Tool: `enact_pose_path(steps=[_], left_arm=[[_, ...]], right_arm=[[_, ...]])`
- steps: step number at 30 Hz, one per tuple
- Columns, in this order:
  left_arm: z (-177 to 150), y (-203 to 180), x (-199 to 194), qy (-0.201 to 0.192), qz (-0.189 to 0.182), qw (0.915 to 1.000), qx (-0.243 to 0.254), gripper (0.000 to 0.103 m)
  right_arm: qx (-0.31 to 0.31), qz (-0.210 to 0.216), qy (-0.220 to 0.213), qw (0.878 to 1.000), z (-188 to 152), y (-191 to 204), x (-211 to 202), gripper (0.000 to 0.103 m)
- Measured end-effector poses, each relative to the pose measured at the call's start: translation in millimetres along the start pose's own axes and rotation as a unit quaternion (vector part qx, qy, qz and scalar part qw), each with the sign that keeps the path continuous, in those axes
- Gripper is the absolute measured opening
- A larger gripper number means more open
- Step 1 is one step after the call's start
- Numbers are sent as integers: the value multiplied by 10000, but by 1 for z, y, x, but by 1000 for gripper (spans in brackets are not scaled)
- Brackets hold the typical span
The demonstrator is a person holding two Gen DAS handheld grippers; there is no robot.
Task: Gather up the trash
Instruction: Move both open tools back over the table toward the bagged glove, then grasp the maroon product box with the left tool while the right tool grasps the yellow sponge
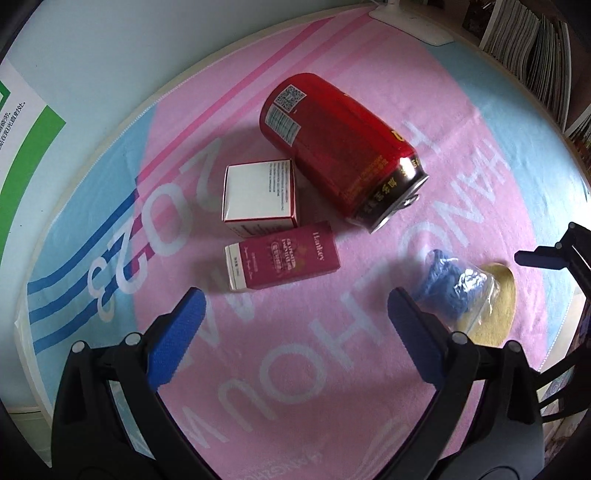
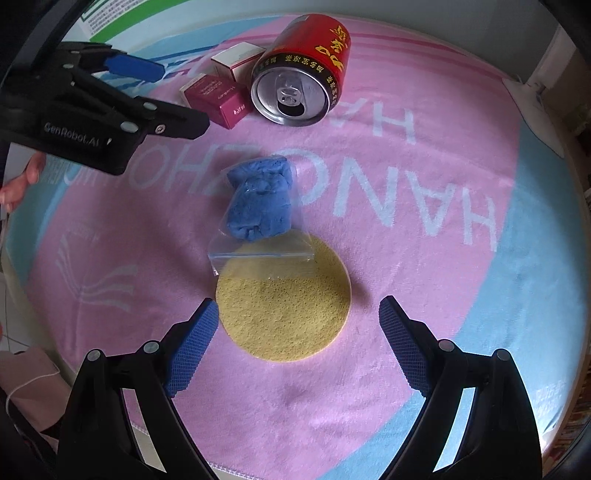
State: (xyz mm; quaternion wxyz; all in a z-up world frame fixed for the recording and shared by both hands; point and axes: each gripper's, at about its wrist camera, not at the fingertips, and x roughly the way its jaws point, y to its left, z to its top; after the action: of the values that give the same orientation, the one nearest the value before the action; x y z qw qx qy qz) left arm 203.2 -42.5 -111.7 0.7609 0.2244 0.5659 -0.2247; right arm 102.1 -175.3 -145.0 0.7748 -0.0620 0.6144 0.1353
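A red drink can point(image 1: 340, 155) lies on its side on the pink towel point(image 1: 295, 369); in the right wrist view the can point(image 2: 306, 59) shows its open top. A white carton point(image 1: 258, 194) and a maroon carton point(image 1: 282, 256) lie beside it, also seen in the right wrist view as the white carton point(image 2: 238, 59) and maroon carton point(image 2: 216, 99). A clear zip bag with blue cloth point(image 2: 260, 199) lies partly on a round yellow sponge point(image 2: 284, 310). My left gripper point(image 1: 295, 302) is open and empty, near the maroon carton. My right gripper point(image 2: 299, 314) is open and empty, straddling the sponge.
The towel point(image 2: 406, 369) covers the table. A white lamp base point(image 1: 410, 22) stands at the far edge. Stacked books or magazines point(image 1: 535, 48) stand at the right. A green and white sheet point(image 1: 22, 122) lies at the left.
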Motion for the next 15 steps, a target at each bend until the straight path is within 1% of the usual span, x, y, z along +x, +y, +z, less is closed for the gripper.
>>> enact_pose_path(steps=[3,9,12,13,15], left_arm=[[6,0,8,13,5,10000,1,96],[17,2,17,-5,-60,9999,-87,96],[21,4,20,33,-127,9998,-180,87],[26,3,23,44,-90,9997,-207,86],[27,4,24,12,-84,9997,-214,86]], right_arm=[[-117,3,-49,9999,0,3,3,88],[-232,83,4,9997,2,11,12,88],[-368,95,-19,9993,0,18,11,82],[-395,95,-12,9992,-1,19,11,80],[-401,146,-3,9991,-2,22,10,76]])
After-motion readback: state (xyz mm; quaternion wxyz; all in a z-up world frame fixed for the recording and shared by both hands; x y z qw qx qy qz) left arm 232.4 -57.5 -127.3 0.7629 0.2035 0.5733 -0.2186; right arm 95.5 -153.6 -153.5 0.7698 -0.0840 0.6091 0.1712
